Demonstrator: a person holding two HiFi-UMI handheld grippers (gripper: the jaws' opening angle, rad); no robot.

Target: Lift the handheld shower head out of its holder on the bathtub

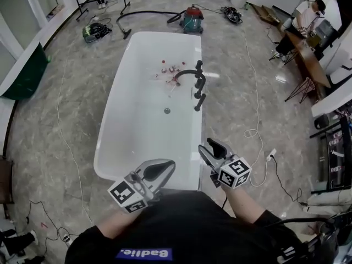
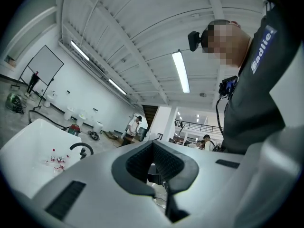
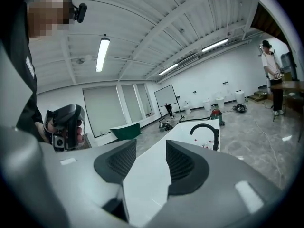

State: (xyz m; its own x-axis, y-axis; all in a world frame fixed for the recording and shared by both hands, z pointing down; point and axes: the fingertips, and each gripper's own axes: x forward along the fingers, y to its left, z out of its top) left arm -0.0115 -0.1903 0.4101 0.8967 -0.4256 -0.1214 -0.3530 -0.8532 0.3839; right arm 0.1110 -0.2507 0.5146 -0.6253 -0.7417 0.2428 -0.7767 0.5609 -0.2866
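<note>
The white bathtub [image 1: 124, 125] lies lengthwise ahead of me. On its right rim stand a black arched faucet [image 1: 190, 73] and the black handheld shower head [image 1: 200, 101], which rests in its holder. My left gripper [image 1: 164, 168] hovers shut over the tub's near end with nothing in it. My right gripper [image 1: 212, 147] is open and empty near the tub's near right corner, well short of the shower head. In the right gripper view the tub rim [image 3: 147, 175] shows between the jaws of the right gripper [image 3: 151, 163], with the faucet [image 3: 205, 127] beyond. The left gripper view shows the left gripper [image 2: 152, 167] with its pads together.
Several small bottles [image 1: 168, 70] lie in the tub near the faucet, and a drain [image 1: 167, 110] sits mid-tub. A red vacuum [image 1: 192, 18] and hose stand beyond the tub. Cables trail on the floor at the right [image 1: 254, 131]. A person stands at a desk [image 1: 305, 15].
</note>
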